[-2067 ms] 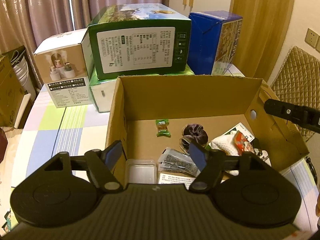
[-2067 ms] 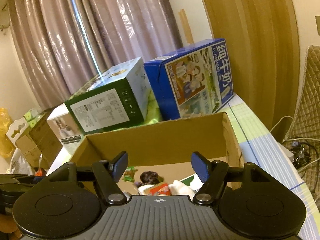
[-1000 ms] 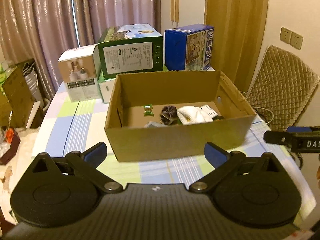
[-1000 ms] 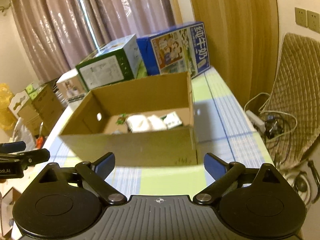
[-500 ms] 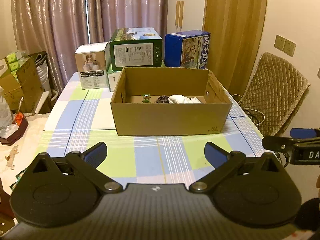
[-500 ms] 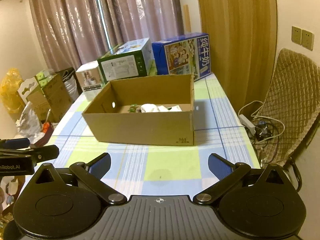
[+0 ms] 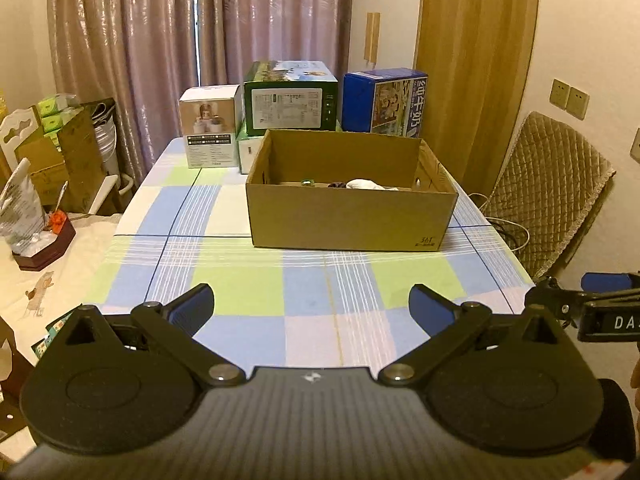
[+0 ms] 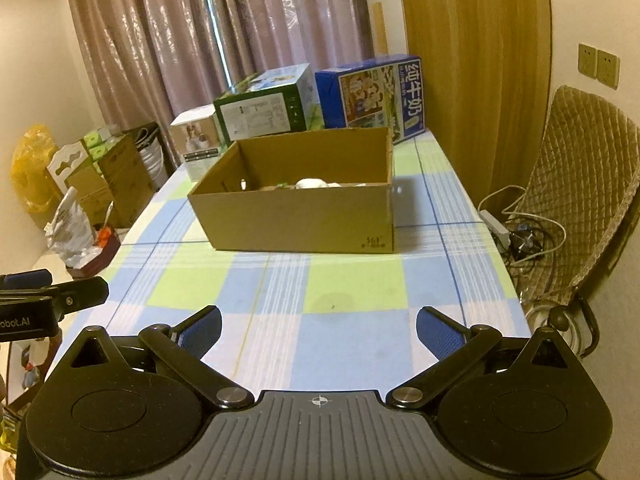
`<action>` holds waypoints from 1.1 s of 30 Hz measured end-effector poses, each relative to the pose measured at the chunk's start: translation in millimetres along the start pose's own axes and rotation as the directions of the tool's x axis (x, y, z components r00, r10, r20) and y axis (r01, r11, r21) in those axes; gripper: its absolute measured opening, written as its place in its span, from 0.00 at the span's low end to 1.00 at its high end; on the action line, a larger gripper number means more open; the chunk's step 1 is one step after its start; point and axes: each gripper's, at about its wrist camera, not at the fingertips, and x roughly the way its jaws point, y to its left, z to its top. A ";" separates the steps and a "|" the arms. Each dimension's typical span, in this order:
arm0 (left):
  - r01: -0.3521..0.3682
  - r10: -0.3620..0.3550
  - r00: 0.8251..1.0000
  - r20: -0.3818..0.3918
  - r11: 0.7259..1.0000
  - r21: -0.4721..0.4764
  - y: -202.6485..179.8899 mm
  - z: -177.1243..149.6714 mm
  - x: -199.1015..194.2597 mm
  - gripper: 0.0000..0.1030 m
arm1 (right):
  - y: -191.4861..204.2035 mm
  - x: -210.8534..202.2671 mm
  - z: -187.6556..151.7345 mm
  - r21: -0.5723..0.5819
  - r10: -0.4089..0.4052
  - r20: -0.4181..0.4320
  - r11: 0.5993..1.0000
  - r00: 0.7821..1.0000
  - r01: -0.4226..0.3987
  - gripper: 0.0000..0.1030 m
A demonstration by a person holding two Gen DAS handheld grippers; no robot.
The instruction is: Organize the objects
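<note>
An open cardboard box (image 7: pixel 348 220) (image 8: pixel 304 220) stands mid-table on the checked tablecloth (image 7: pixel 320 288). Over its near wall I see only the tops of a few small things: a white bundle (image 7: pixel 364 184) (image 8: pixel 310 182), a dark item (image 7: pixel 336 185) and a green piece (image 7: pixel 307 182). My left gripper (image 7: pixel 311 306) hangs open and empty above the table's near end, well back from the box. My right gripper (image 8: pixel 318 330) is open and empty too, equally far back. Each gripper's tip shows at the edge of the other's view.
Behind the box stand a white carton (image 7: pixel 210 128), a green carton (image 7: pixel 290 98) and a blue carton (image 7: pixel 384 102). A quilted chair (image 7: pixel 548 188) and cables (image 8: pixel 520 232) lie right of the table. Boxes and bags (image 8: pixel 80 184) crowd the left side.
Both grippers have pulled back and away from the box; it now looks small and far, with a wide stretch of tablecloth in front. Both have stayed open.
</note>
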 end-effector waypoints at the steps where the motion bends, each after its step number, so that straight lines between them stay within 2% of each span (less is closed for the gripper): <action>1: 0.002 -0.002 1.000 -0.001 1.000 0.001 -0.1 -1.6 -2.4 0.99 | 1.0 -2.2 -1.1 0.001 0.003 0.003 1.000 1.000 -0.003 0.98; 9: 0.006 -0.006 1.000 0.000 0.999 0.031 -8.4 -7.1 -9.7 0.99 | 10.2 -10.4 -6.3 -0.011 0.006 0.013 1.000 1.000 -0.006 0.98; 33: -0.006 0.006 1.000 0.005 1.000 -0.002 -7.3 -12.8 -10.6 0.99 | 8.1 -11.3 -4.7 -0.004 0.003 0.022 1.000 1.000 -0.003 0.98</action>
